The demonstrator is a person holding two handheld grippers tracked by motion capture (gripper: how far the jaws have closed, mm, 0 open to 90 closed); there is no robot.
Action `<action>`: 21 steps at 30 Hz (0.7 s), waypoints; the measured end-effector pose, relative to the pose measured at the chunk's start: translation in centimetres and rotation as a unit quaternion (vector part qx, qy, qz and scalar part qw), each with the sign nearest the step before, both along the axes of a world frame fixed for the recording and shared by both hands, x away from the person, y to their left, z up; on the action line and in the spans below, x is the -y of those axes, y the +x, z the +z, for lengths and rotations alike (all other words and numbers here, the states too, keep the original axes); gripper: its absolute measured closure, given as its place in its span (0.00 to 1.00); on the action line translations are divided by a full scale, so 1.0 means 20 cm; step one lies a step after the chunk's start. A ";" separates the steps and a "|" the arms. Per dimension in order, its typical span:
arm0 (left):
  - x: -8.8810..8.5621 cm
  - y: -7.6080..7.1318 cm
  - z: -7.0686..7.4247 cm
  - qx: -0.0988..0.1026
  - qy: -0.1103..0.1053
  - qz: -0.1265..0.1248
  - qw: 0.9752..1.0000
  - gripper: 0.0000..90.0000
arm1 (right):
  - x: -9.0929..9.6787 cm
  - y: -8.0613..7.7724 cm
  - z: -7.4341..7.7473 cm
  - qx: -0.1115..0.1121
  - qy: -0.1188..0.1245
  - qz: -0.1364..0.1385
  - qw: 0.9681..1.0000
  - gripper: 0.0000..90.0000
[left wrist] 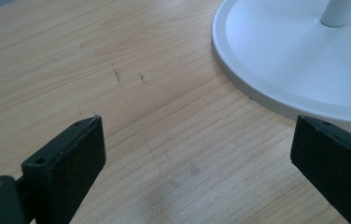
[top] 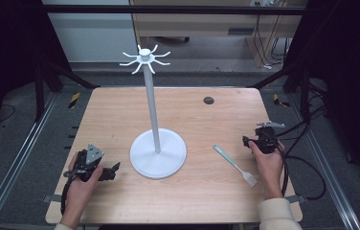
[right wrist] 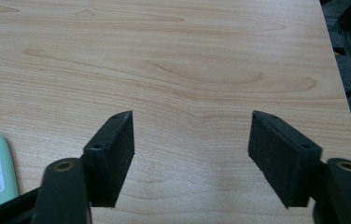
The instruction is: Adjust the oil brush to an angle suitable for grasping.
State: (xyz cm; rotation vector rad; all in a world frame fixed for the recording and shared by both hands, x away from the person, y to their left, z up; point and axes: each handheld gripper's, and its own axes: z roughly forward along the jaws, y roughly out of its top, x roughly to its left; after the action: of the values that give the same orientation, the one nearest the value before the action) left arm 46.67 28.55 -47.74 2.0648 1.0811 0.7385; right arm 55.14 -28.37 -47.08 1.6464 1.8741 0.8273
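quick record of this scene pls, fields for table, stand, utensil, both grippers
table: light wood top, small dark round hole near far edge
stand: white, round base, tall pole, hook arms on top
utensil: mint-handled spatula, lying flat right of base
left gripper: open, holding nothing, just left of base
right gripper: open, holding nothing, near right edge, beside spatula handle
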 end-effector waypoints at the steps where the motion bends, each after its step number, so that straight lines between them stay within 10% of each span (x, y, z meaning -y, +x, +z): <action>1: 0.00 0.00 0.00 0.001 0.000 0.001 1.000 0.03 | -0.01 0.00 0.00 0.000 -0.002 0.003 1.000 0.40; 21: 0.00 0.00 0.00 0.001 0.002 0.000 1.000 0.03 | -0.20 -0.02 0.01 -0.005 -0.054 0.088 0.995 0.88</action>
State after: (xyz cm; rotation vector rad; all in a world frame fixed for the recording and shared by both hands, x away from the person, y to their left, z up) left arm 46.65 28.49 -47.71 2.0660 1.0783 0.7429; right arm 54.72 -24.42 -46.94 1.4378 2.0569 0.7732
